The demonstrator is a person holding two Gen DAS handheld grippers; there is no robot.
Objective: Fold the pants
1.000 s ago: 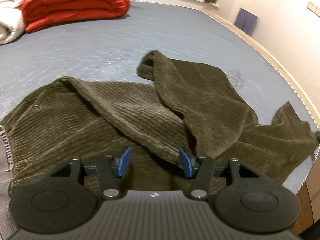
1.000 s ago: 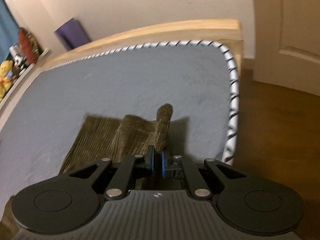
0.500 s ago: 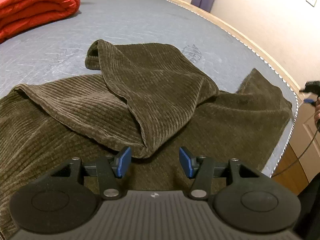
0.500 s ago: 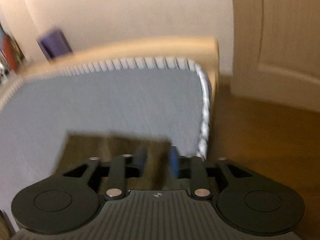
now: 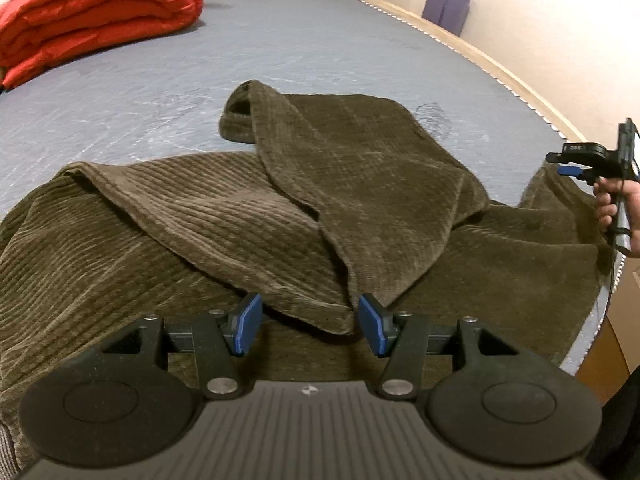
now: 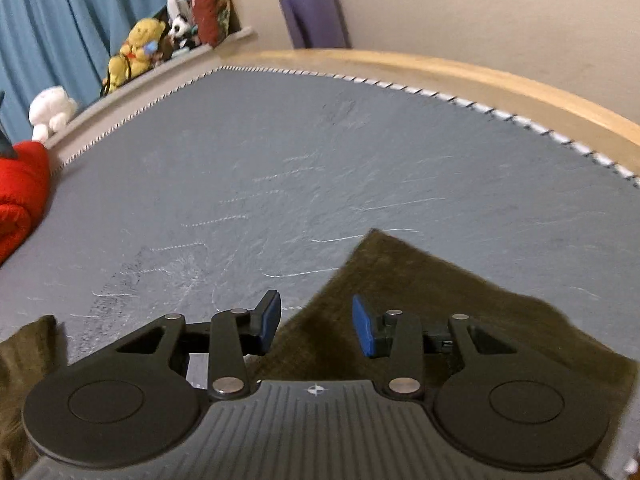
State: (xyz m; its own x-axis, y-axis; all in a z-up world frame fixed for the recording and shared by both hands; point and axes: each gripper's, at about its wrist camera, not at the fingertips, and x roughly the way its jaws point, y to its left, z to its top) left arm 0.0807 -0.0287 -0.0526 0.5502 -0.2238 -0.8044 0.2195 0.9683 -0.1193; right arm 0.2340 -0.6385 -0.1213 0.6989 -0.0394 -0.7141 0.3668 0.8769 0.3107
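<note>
Grey bed [image 5: 320, 48], olive pants [image 5: 360, 184] spread, red duvet [image 5: 96, 12] behind

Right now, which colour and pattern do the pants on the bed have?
The pants are dark olive-brown with ribbed corduroy lines, clearest in the left wrist view.

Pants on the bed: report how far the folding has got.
Done: one leg of the pants lies flopped crookedly across the other on the grey bed, so a rough first fold at most. In hand: nothing; the left gripper hovers open over the draped edge, and the right gripper is open above a flat corner. Left: straighten the legs, line up the edges and make the remaining folds.
</note>
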